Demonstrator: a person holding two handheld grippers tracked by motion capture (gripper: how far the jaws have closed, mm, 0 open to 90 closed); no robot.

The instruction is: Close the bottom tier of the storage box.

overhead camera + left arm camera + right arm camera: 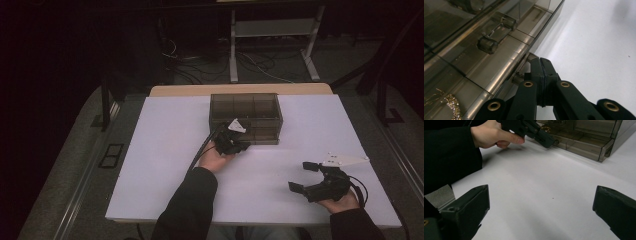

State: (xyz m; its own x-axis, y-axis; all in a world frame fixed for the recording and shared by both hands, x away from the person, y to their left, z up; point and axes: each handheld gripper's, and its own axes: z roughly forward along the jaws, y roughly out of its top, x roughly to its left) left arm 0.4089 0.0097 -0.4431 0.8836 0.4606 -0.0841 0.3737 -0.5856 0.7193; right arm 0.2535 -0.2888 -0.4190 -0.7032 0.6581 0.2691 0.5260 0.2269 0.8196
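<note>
A smoky clear drawer box stands at the middle back of the white table. My left gripper is at its front lower drawer. In the left gripper view the box front runs along the left, and my left gripper has its jaws pressed together, tips against the lower drawer's clear handle. Nothing shows between the pads. A second handle sits higher up. My right gripper rests near the table's front right, jaws wide apart and empty. The right gripper view shows that same right gripper open over bare table.
A gold chain lies inside a drawer at the lower left of the left gripper view. The right gripper view shows the other hand at the box. Beyond the table are a metal frame and cables on the floor.
</note>
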